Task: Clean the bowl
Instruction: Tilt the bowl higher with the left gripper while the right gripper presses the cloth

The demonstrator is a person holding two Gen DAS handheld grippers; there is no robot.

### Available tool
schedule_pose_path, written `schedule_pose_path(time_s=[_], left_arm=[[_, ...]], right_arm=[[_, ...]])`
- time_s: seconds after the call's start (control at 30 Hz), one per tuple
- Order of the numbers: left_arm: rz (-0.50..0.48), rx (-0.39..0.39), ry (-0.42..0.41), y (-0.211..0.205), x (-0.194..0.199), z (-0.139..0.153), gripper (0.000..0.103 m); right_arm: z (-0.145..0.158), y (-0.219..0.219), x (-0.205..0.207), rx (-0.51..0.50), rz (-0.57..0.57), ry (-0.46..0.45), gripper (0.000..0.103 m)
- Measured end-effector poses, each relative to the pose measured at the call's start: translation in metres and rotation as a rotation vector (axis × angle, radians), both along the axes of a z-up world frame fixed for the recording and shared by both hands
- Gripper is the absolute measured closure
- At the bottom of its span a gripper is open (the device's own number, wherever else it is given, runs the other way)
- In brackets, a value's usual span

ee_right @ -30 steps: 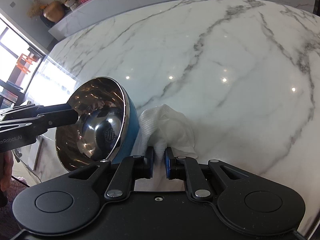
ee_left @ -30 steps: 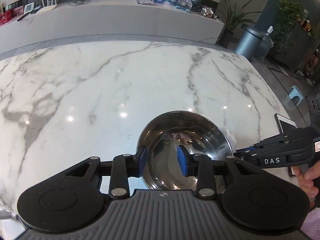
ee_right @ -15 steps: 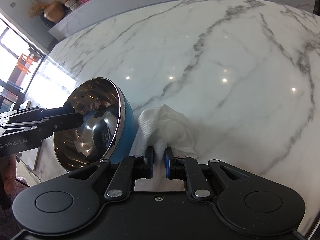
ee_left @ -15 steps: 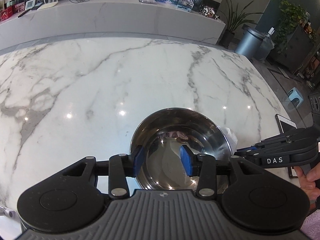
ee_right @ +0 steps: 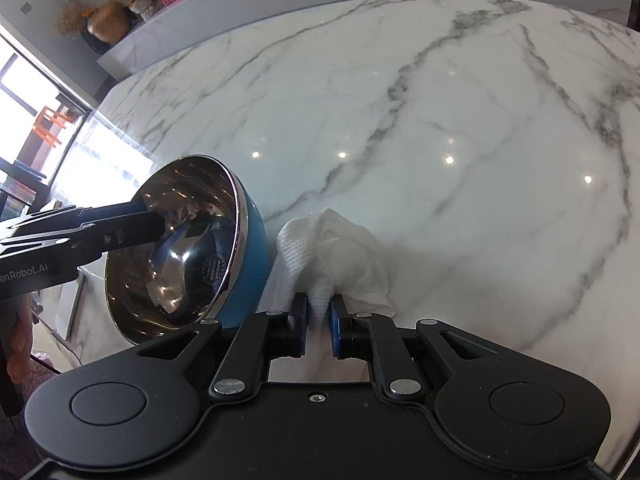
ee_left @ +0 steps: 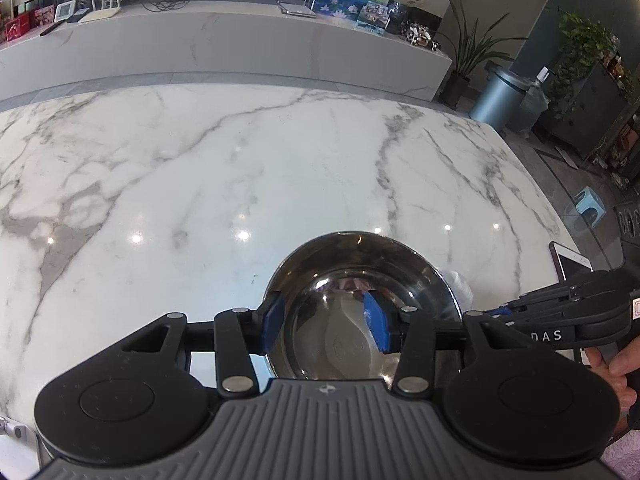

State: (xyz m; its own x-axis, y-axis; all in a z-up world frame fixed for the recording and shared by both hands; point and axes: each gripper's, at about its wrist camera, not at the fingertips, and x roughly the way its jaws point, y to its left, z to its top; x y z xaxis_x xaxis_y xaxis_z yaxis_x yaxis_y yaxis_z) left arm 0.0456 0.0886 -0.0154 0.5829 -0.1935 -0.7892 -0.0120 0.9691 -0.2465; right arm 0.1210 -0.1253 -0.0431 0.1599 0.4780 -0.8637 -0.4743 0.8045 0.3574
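A steel bowl (ee_left: pixel 360 280) with a blue outside (ee_right: pixel 252 256) is held tilted above the marble table (ee_left: pixel 200 180). My left gripper (ee_left: pixel 326 324) is shut on the bowl's near rim, one pad outside and one inside. It shows as a black arm at the left of the right wrist view (ee_right: pixel 152 224). My right gripper (ee_right: pixel 319 316) is shut on a crumpled white cloth (ee_right: pixel 340 248), just right of the bowl and apart from it. The cloth (ee_left: pixel 456 284) peeks out behind the bowl in the left wrist view, where the right gripper (ee_left: pixel 504 314) comes in from the right.
A white tablet (ee_left: pixel 570 264) lies at the table's right edge. A long counter (ee_left: pixel 220 52) with pictures and boxes runs behind the table. A grey bin (ee_left: pixel 496 100) and potted plants (ee_left: pixel 584 64) stand on the floor at the right.
My left gripper has tilted the bowl further, so its opening faces the cloth more. The gap between bowl and cloth has grown slightly. The right gripper has stayed put with the cloth.
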Motion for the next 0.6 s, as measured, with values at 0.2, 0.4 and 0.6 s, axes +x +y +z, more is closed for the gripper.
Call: schedule_pose_path(time_s=[0.2, 0.4, 0.6], left_arm=[[-0.003, -0.013, -0.005, 0.000, 0.001, -0.002, 0.060], [0.029, -0.018, -0.007, 0.007, -0.001, 0.003, 0.062], [0.004, -0.010, -0.063, 0.008, -0.005, 0.014, 0.061]], right_arm=[[-0.001, -0.001, 0.000, 0.005, -0.002, 0.003, 0.092], [-0.001, -0.002, 0.000, 0.007, -0.001, 0.003, 0.092], [-0.003, -0.002, 0.001, 0.005, 0.000, 0.007, 0.092]])
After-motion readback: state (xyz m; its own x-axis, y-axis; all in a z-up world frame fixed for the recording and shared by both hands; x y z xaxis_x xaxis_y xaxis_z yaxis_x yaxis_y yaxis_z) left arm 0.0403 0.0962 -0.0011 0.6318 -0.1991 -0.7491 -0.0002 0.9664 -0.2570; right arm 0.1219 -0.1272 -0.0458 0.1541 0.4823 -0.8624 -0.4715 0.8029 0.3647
